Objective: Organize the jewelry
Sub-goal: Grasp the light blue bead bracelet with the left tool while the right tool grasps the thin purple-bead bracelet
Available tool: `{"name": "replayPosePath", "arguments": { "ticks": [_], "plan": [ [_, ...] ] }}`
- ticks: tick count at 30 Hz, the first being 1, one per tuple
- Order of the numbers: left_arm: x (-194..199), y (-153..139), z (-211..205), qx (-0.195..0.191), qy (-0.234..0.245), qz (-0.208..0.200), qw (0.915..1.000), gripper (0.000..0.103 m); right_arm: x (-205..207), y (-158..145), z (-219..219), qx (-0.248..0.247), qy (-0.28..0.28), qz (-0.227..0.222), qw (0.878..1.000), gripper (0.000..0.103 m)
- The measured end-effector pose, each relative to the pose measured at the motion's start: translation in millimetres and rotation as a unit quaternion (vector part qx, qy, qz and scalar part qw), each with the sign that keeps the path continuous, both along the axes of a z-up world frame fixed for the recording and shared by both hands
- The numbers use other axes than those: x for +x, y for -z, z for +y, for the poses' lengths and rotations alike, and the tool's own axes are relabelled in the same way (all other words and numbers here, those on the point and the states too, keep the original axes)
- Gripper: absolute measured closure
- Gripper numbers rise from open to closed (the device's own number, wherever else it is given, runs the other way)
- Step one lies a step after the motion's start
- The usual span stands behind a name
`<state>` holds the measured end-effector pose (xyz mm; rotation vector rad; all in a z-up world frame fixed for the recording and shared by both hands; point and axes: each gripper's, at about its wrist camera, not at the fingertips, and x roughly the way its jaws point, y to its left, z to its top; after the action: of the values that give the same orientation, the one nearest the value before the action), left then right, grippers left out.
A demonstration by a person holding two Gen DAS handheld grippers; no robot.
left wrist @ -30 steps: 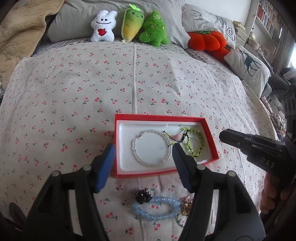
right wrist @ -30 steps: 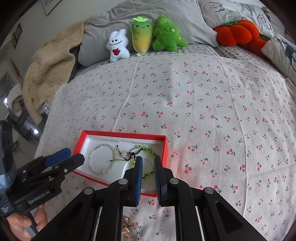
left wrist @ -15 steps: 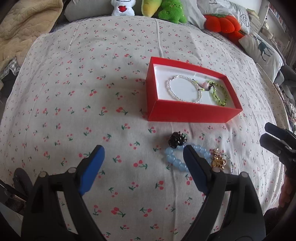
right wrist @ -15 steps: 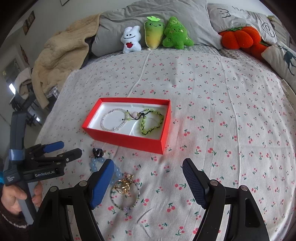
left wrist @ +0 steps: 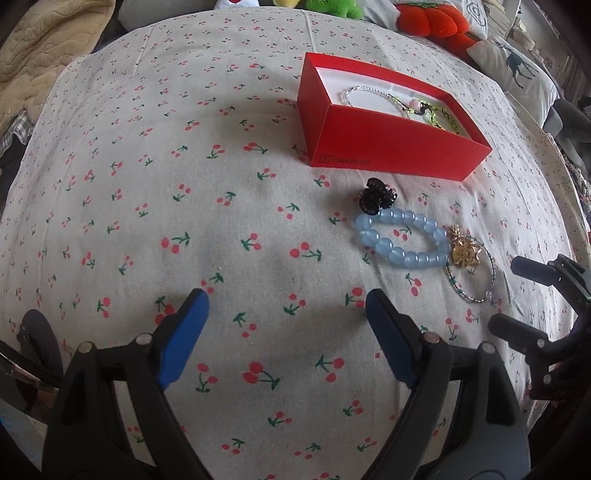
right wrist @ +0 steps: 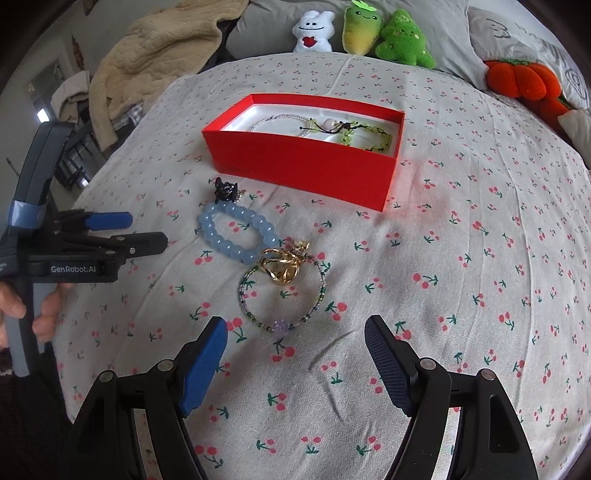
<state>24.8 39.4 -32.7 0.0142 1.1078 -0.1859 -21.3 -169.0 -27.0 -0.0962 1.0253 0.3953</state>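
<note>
- Right claw (right wrist: 295, 354): jaws wide, nothing betw. them; just been opening. Hangs over bed (right wrist: 461, 258), near edge, pointing steeply down at cherry-print sheet.
- Left claw (left wrist: 288, 332): also wide, empty, jaws just been opening a bit more. Bare sheet only betw. its pads. Seen side-on at left of right-wrist view, w/ person's hand (right wrist: 40, 314) on the grip.
- Red box (right wrist: 295, 166): open, no lid on, sits on bed far of both claws. White lining inside.
- In box: clear bead bracelet (right wrist: 280, 118) on left side, green bead bracelet (right wrist: 365, 136) on right w/ dark cord; the two overlap at middle.
- Loose jewelry on sheet, near side of box, apart from it:
  - black hair clip (right wrist: 224, 190) – closest to box, touching far end of blue bracelet.
  - blue bead bracelet (right wrist: 236, 229) – chunky pale-blue beads, lying flat as oval.
  - gold piece (right wrist: 282, 267) – lies at blue bracelet's near-right end, on top of far rim of thin bracelet; type unclear.
  - thin bead bracelet (right wrist: 284, 295) – small dark/green beads, one lilac bead at near rim; just far of right claw's left pad.
- Far end of bed: plush toys (right wrist: 362, 29), grey pillows, orange plush (right wrist: 524, 79) at far right; beige blanket (right wrist: 155, 48) far left.
</note>
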Motion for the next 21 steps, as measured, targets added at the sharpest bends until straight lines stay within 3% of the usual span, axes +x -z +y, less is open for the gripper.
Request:
{"name": "replayPosePath", "arguments": {
  "ticks": [7,14,21],
  "plan": [
    [1,0,-2,-0.012,0.004,-0.001,0.9999,0.016,4,17,24,-0.036,-0.033,0.002,0.999,0.022],
    [3,1,-2,-0.014,0.003,0.0,0.9999,0.016,18,19,30,-0.029,-0.033,-0.008,0.999,0.022],
    [3,-1,-6,-0.027,0.006,0.001,0.9996,0.016,22,16,24,-0.025,-0.033,-0.01,0.999,0.048]
  ]
}}
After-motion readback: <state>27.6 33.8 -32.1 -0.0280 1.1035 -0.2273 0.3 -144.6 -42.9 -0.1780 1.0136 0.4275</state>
